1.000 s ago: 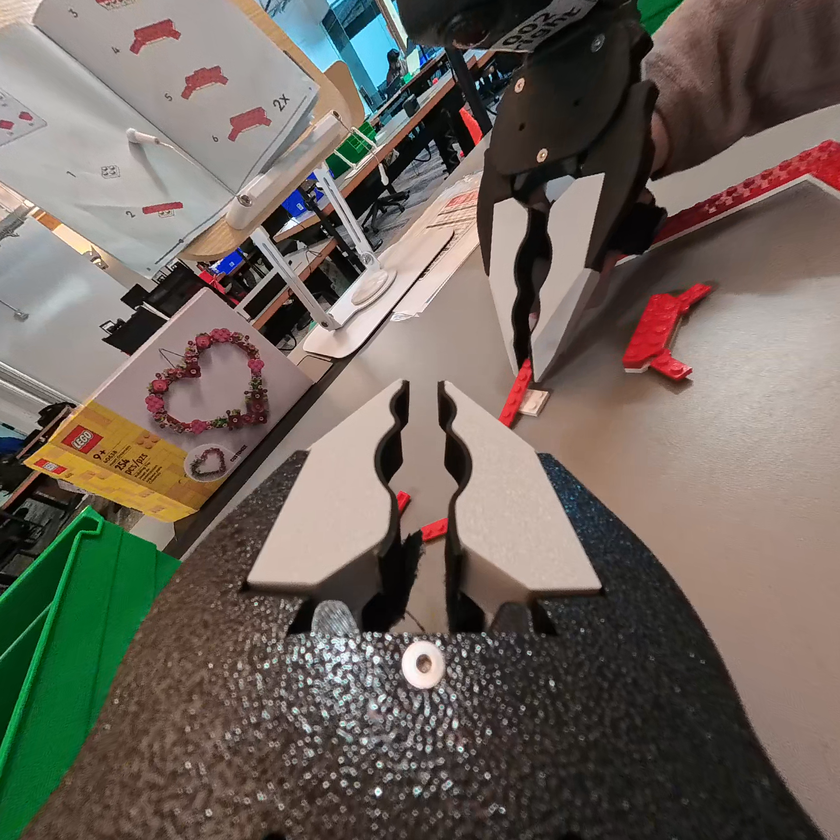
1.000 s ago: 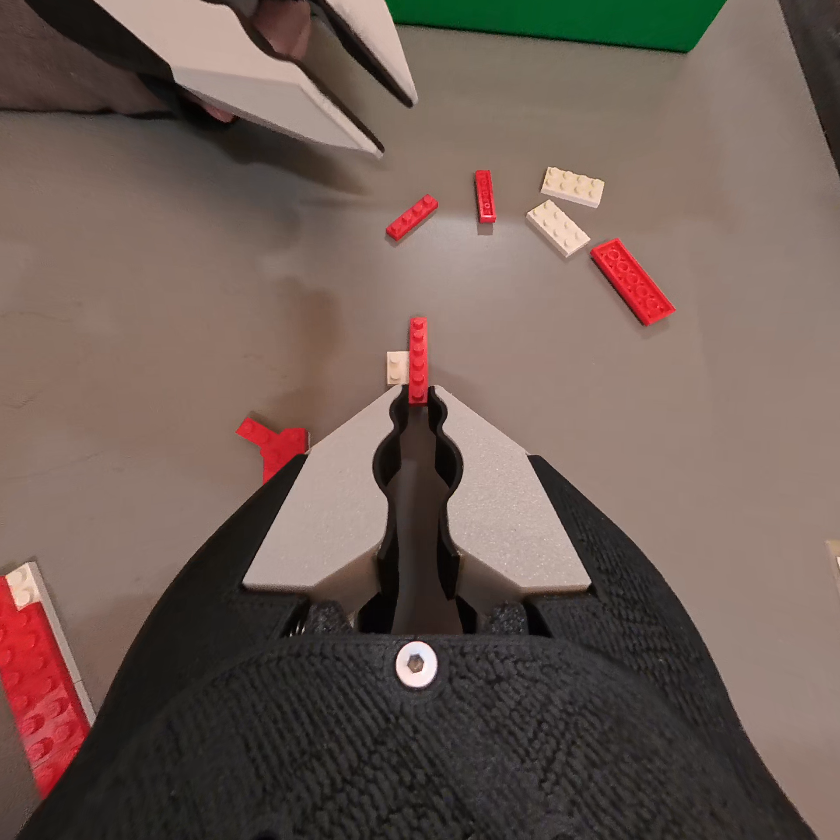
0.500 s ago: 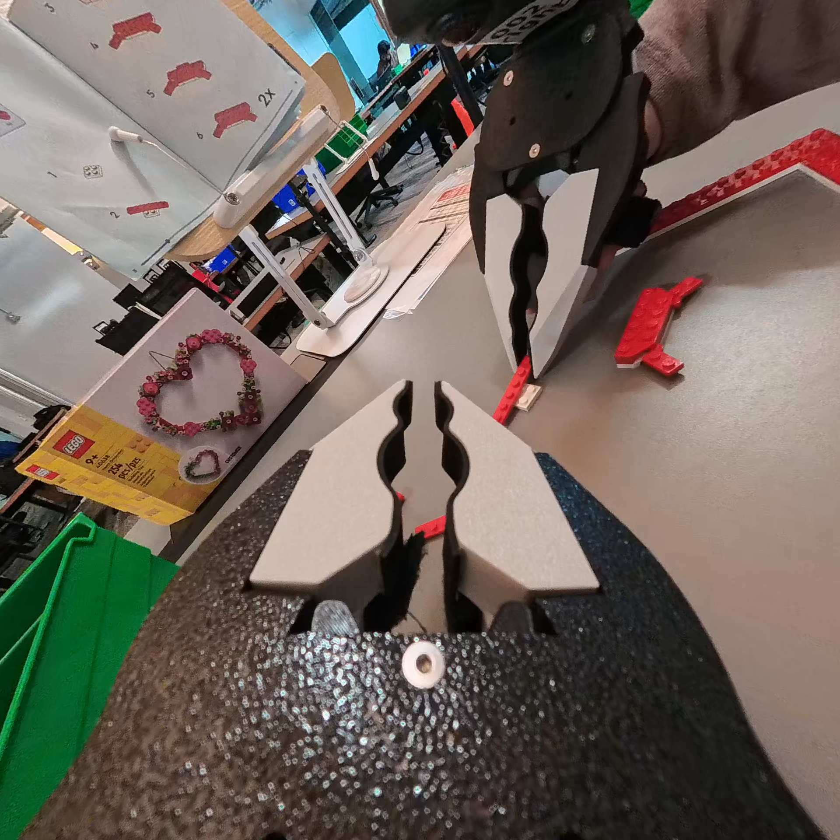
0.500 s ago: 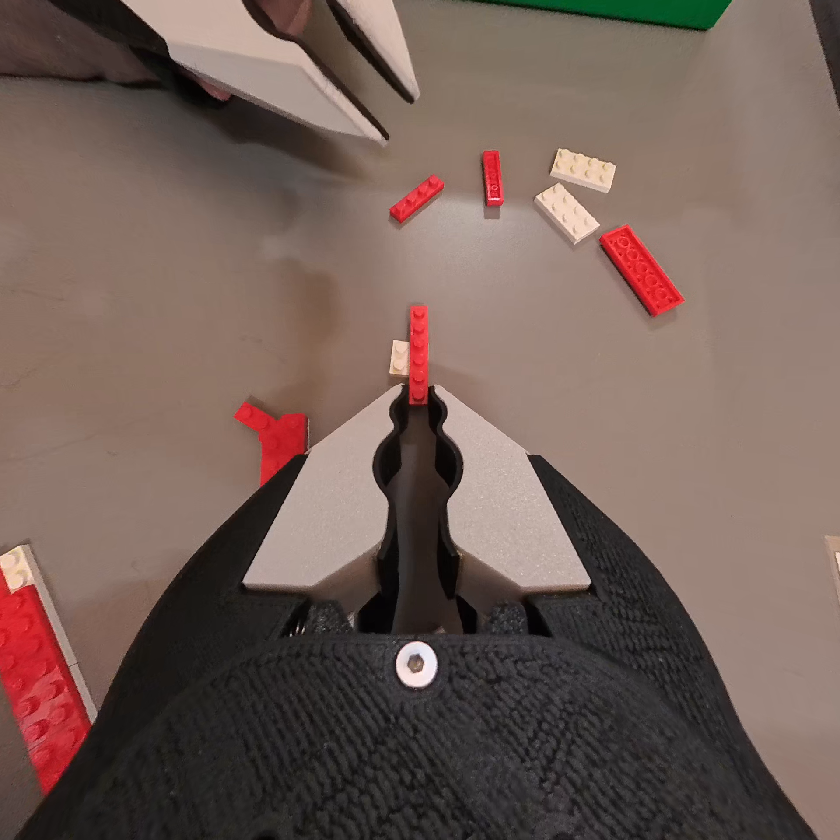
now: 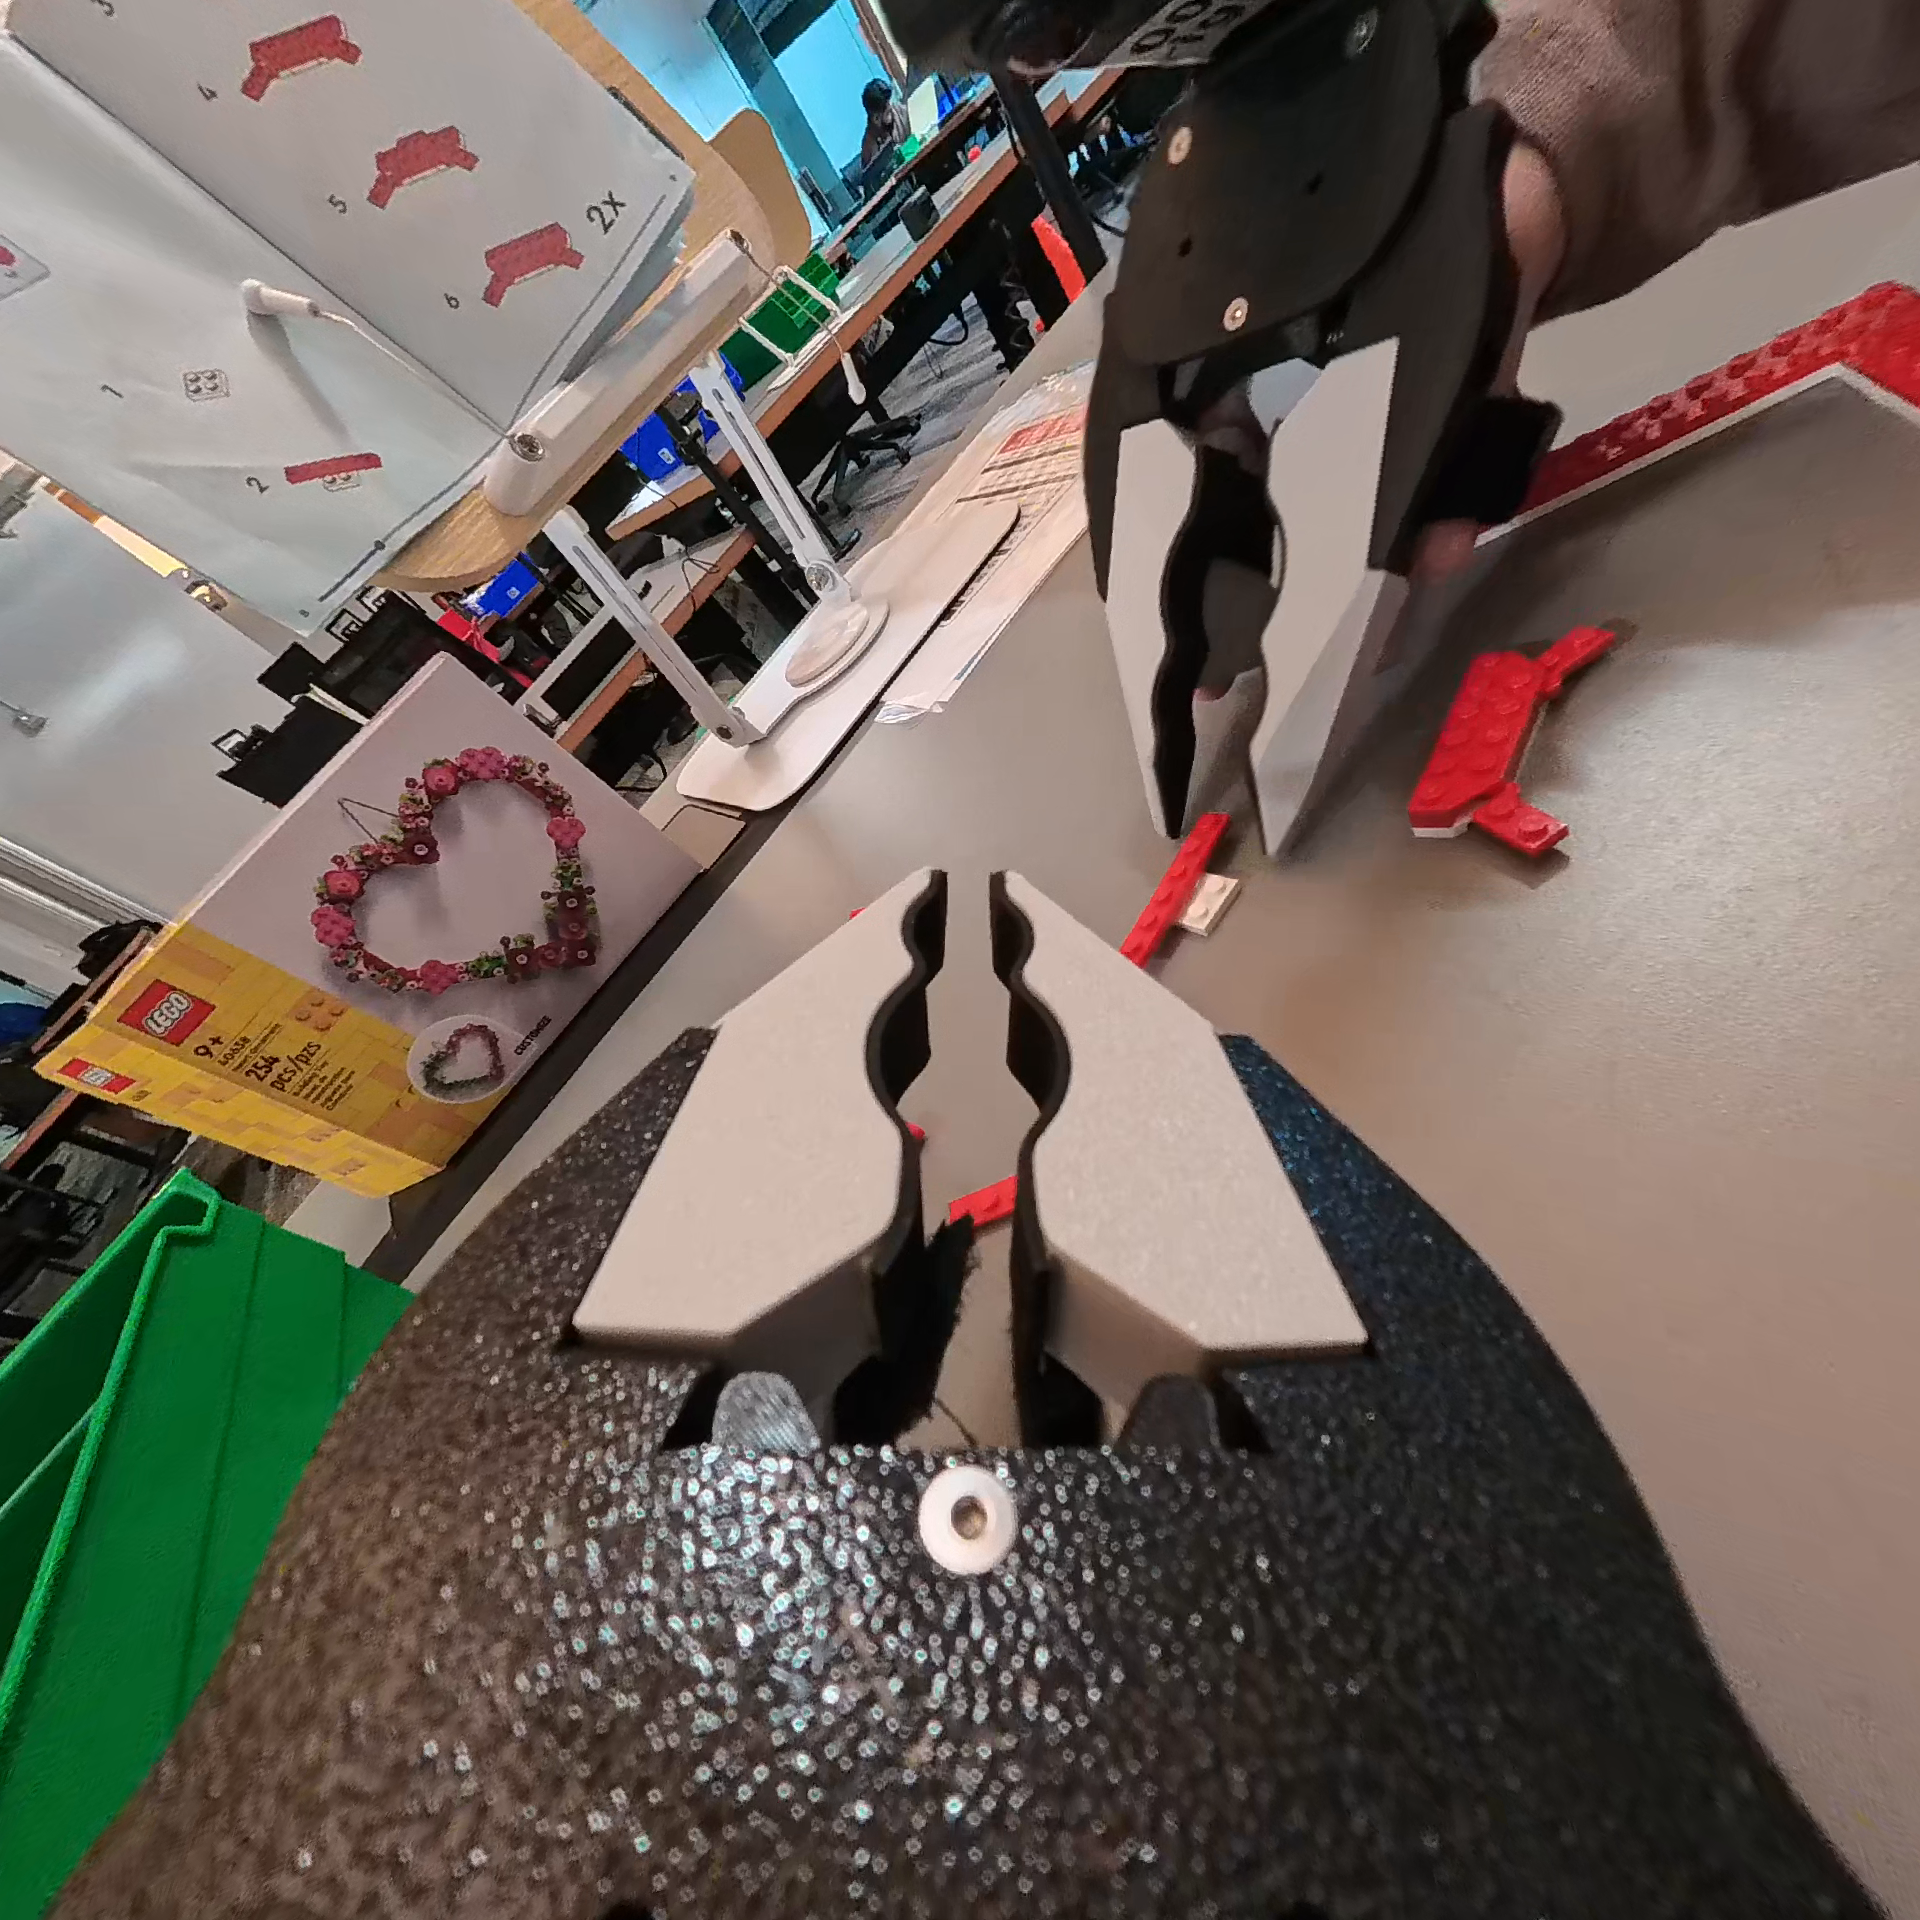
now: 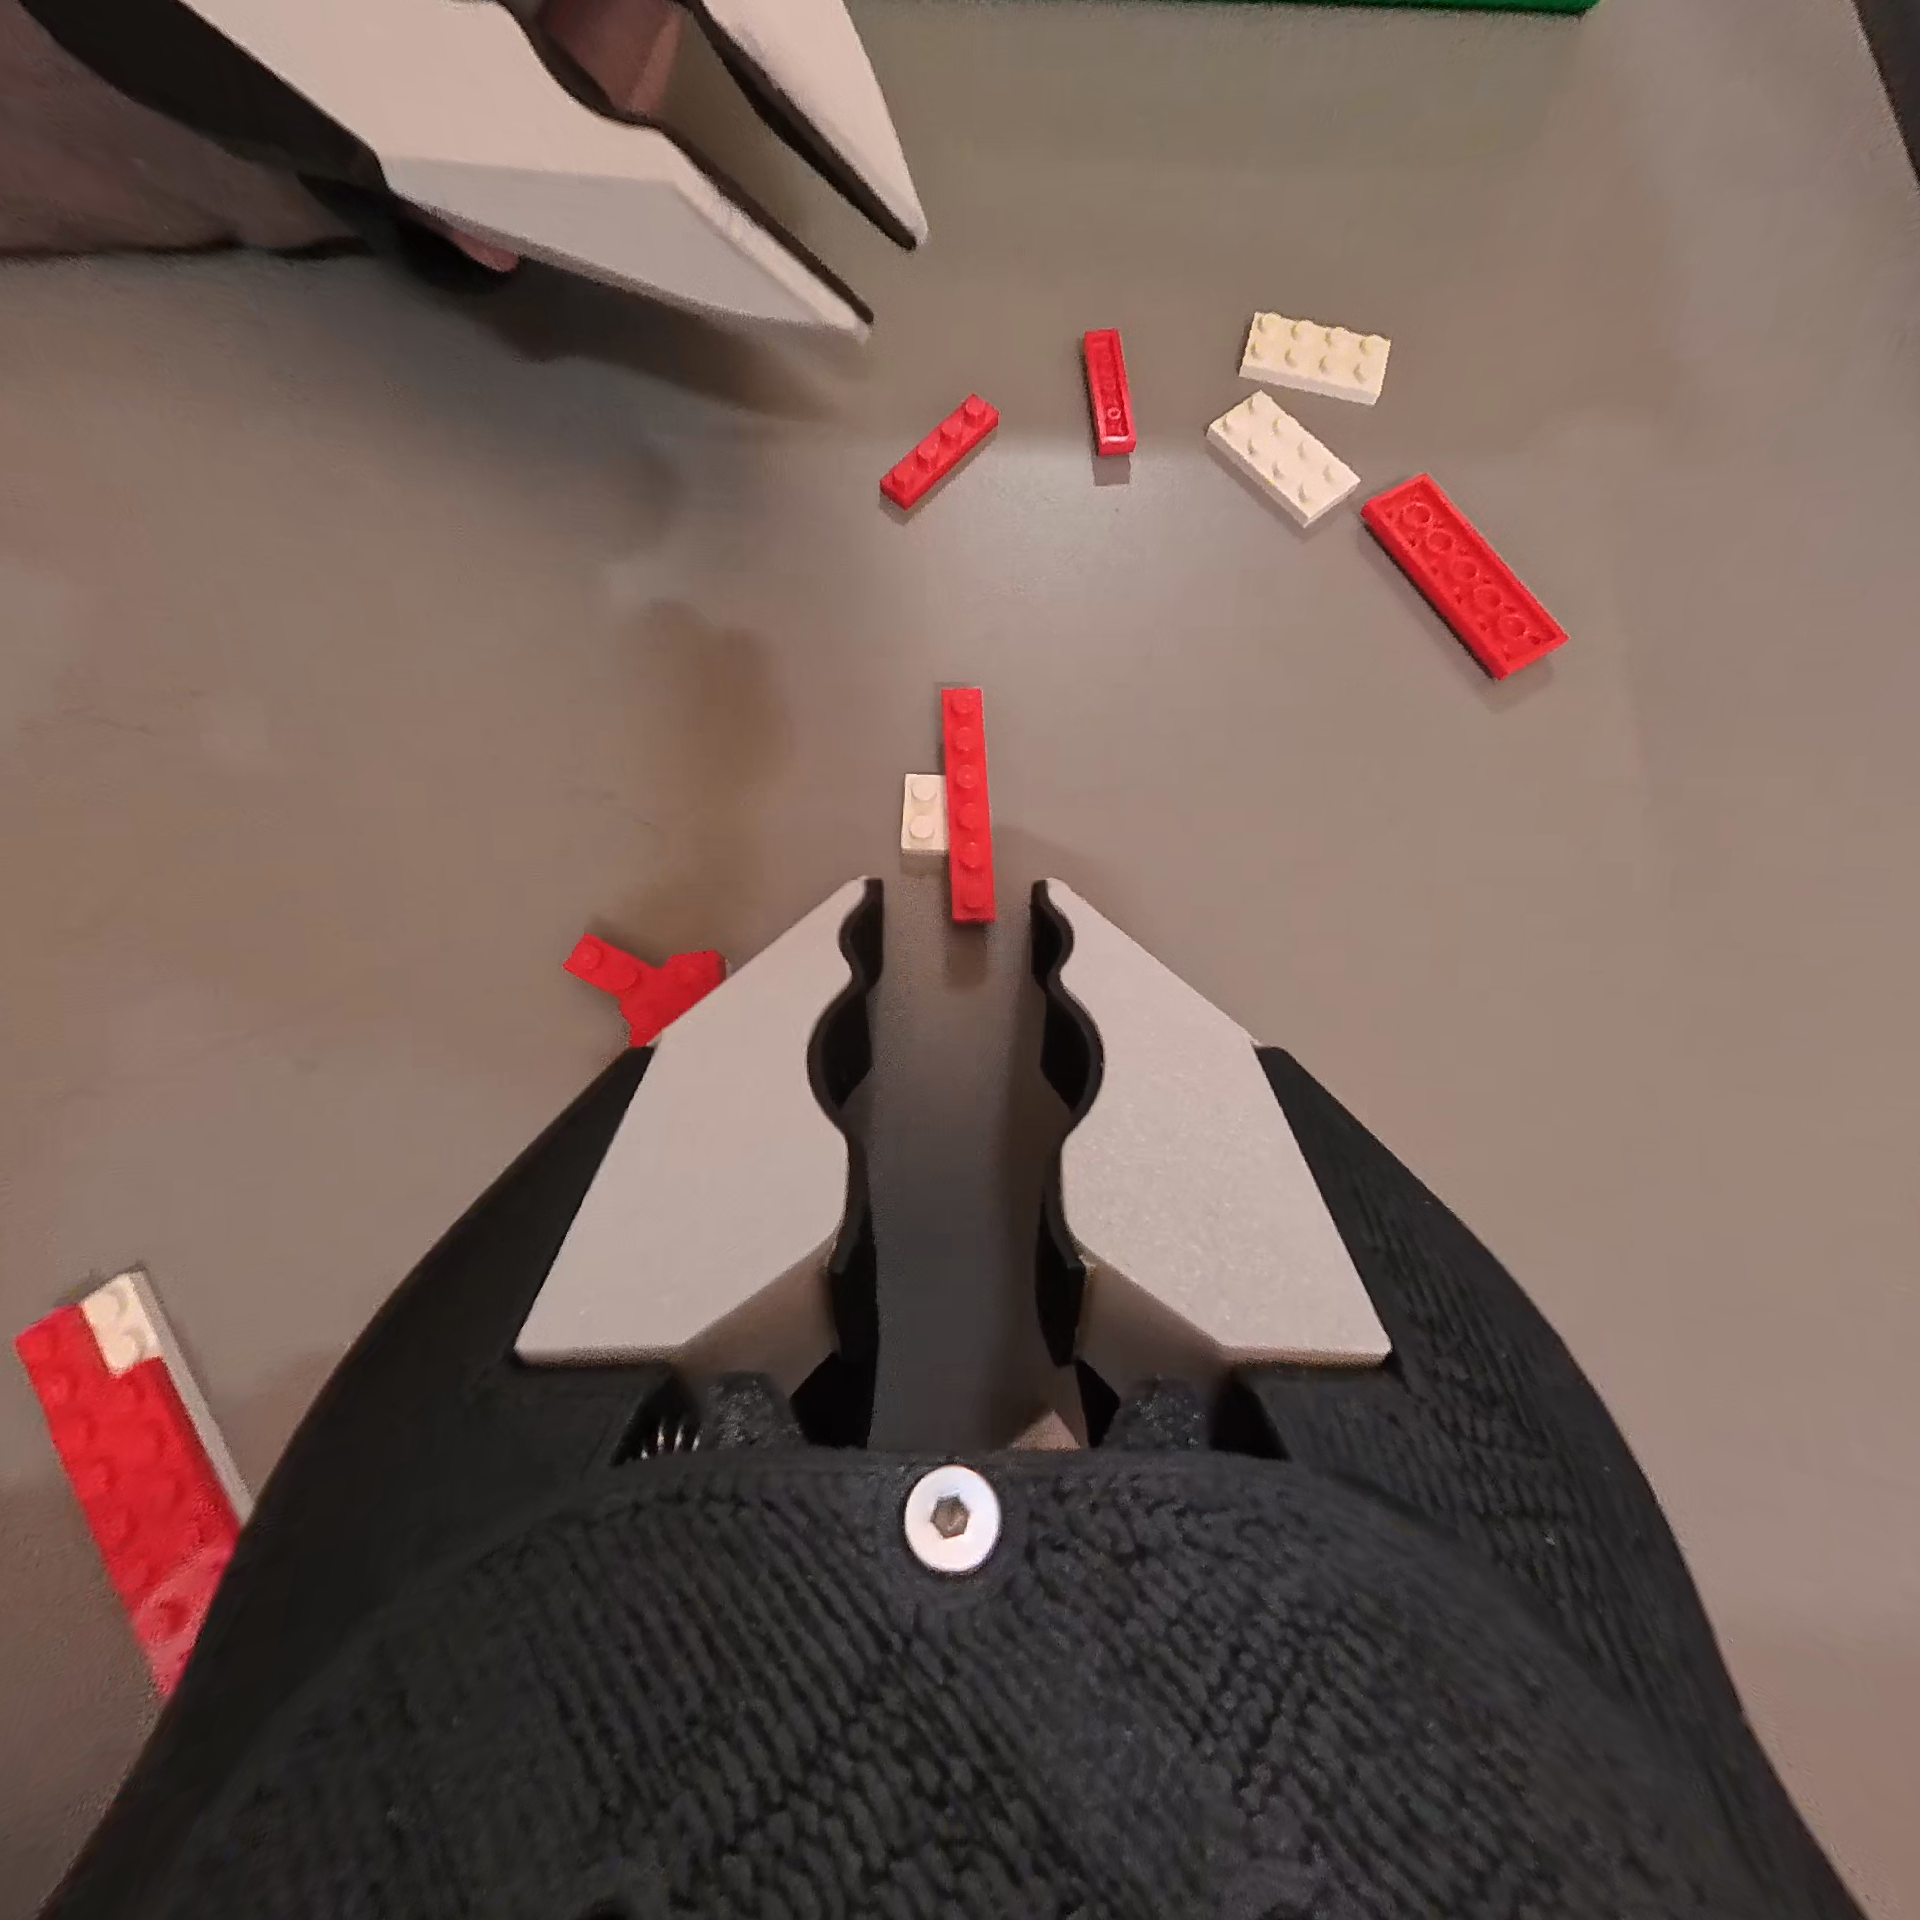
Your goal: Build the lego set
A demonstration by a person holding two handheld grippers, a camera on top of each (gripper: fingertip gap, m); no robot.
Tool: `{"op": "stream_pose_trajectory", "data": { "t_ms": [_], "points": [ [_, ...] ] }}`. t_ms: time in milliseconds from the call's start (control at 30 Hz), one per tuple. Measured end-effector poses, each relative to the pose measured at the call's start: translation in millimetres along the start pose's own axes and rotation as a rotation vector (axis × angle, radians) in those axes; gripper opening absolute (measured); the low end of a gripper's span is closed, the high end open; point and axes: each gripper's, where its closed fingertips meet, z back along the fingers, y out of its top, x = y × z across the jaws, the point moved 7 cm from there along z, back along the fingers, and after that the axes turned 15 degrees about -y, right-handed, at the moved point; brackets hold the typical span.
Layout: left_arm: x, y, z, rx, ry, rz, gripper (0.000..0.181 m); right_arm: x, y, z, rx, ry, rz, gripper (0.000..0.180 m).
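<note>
A long red plate [image 6: 966,805] with a small white plate [image 6: 923,816] attached at its side lies on the grey table [image 6: 416,727]. My right gripper [image 6: 956,888] is open, its tips on either side of the plate's near end; I cannot tell whether they touch it. In the left wrist view the right gripper [image 5: 1224,840] stands tip-down over that red plate [image 5: 1179,888]. My left gripper [image 5: 968,878] is slightly open and empty, hovering short of it; it also shows in the right wrist view [image 6: 891,278].
Loose pieces lie beyond: two short red plates [image 6: 938,450] [image 6: 1109,393], two white plates [image 6: 1314,356] [image 6: 1283,457], a wide red plate [image 6: 1463,575]. A red wedge assembly [image 6: 644,982] and a red-and-white frame [image 6: 114,1455] lie left. A green bin [image 5: 156,1455], set box [image 5: 364,987] and instruction stand [image 5: 312,260] border the table. My right fingertips sit around 9 cm from my left ones. Between my right fingertips and the wide red plate [image 6: 1463,575] there is roughly 11 cm.
My right gripper has opened and let go of the long red plate, which now lies on the table. The left gripper has hardly moved.
</note>
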Motion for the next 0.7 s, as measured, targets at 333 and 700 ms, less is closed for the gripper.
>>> {"op": "stream_pose_trajectory", "data": {
  "t_ms": [333, 700],
  "points": [
    [2, 0, -2, -0.005, -0.007, -0.004, 0.006, -7, 8, -10, -0.003, -0.044, -0.053, 0.025],
    [3, 1, -1, 0.010, -0.009, -0.007, 0.004, -10, 13, -13, -0.020, 0.011, -0.022, 0.014]
  ]
}}
